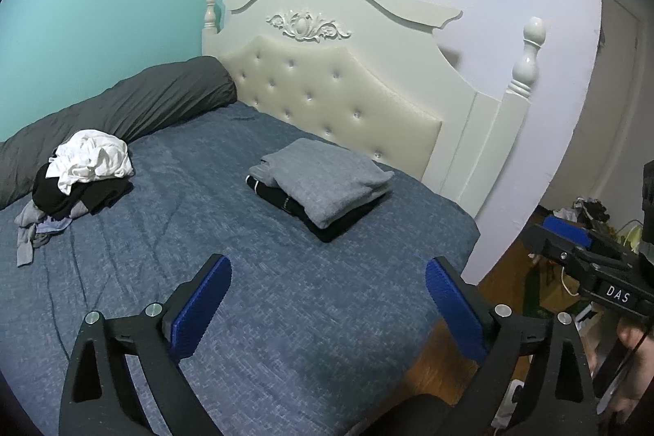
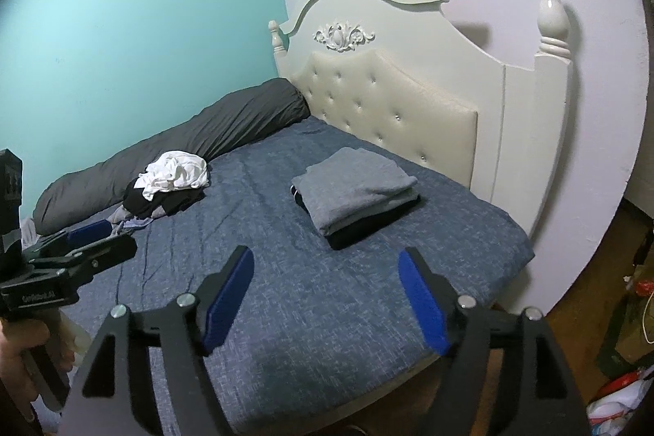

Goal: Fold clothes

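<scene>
1. Clothes still to fold lie in a loose heap on the far left of the bed, against a long dark grey bolster; a crumpled white garment sits on top, black pieces under it and thin grey ones trailing off the near side.
2. Finished work is a folded stack near the tufted cream headboard: a grey knit piece resting on black ones, edges roughly squared.
3. Left claw is held over the bed's near edge, its jaws wide apart and holding nothing; the right claw is likewise spread and empty.
4. Everything in the heap looks light, limp and prone to slumping, so I judge it will sag and drag neighbours along when lifted.
5. Best hold is probably a raised fold or hem of the white garment, pinched on its own; the ribbed blue pads should bite thin cloth well.
6. Bed cover is a mottled blue weave, slightly creased, with enough friction that fabric may catch while being spread.
</scene>
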